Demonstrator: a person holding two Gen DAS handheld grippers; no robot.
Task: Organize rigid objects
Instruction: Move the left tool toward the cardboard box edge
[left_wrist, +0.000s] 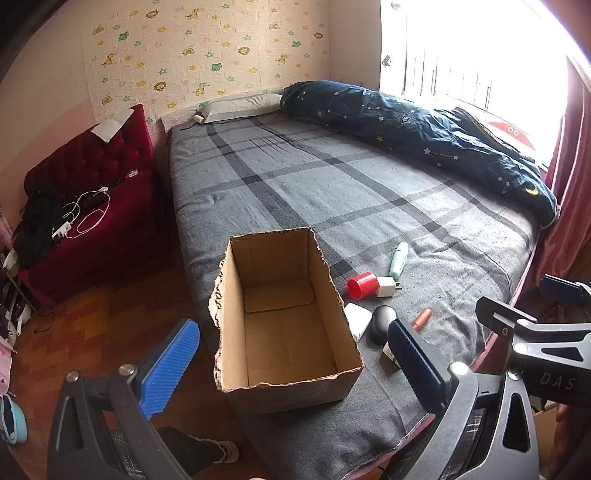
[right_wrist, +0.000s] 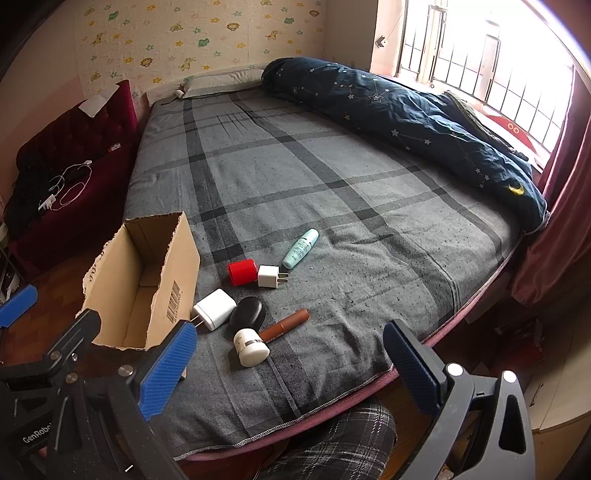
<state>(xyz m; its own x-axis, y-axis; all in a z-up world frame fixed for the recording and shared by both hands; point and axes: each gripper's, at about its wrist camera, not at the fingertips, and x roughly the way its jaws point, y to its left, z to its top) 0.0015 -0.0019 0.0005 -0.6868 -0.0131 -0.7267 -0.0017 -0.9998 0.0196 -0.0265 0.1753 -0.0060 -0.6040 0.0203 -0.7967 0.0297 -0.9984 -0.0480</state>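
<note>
An open, empty cardboard box stands at the bed's near left corner. Right of it lie a red cap, a small white charger, a pale green bottle, a larger white charger, a black oval case, a brown tube and a white jar. My left gripper hovers open above the box, holding nothing. My right gripper hangs open and empty over the near edge, just short of the jar and tube.
The grey plaid bed sheet has a rolled navy duvet along the window side and a pillow at the head. A red sofa with cables stands left, across wooden floor. A plaid trouser leg is below.
</note>
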